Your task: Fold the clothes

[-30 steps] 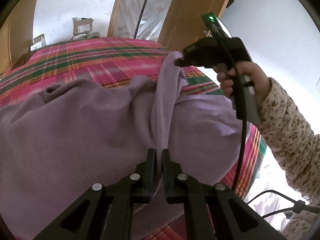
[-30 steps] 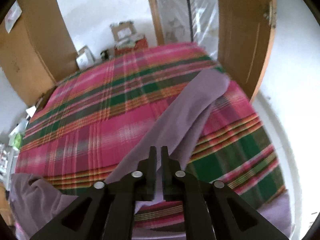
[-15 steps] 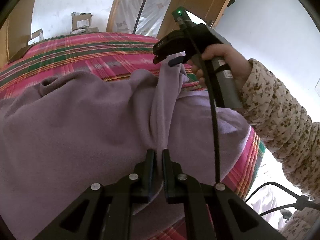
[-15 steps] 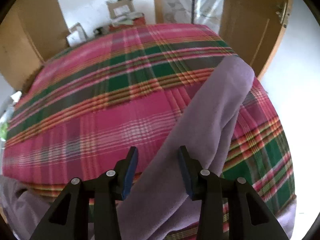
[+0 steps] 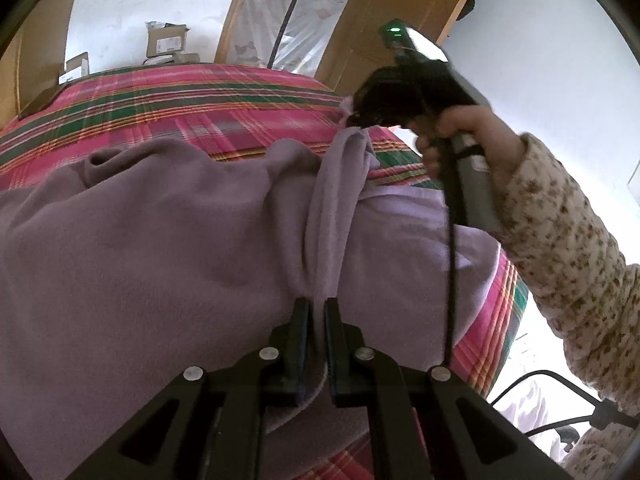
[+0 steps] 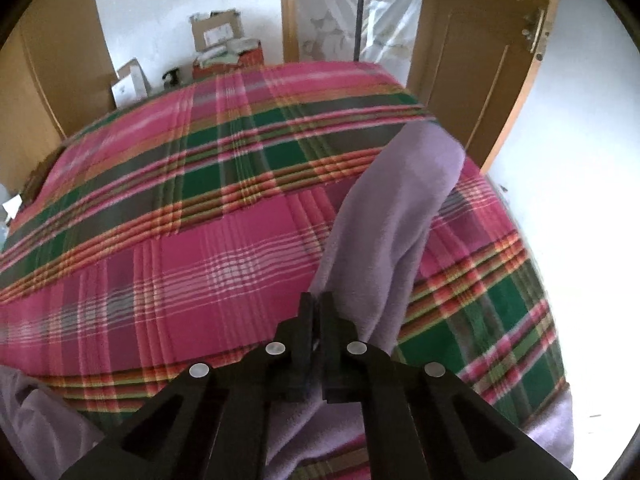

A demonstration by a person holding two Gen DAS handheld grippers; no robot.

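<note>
Left wrist view: left gripper pinched on lilac garment on plaid bed, sleeve ridge running to 1 o'clock where right gripper pinches its end, so fold axis lies between grippers.

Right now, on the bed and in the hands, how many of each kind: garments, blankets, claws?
Garment: 1, lilac
Plaid blanket: 1
Claws: 2, the left claw and the right claw, each shut on the garment
Total: 4
</note>
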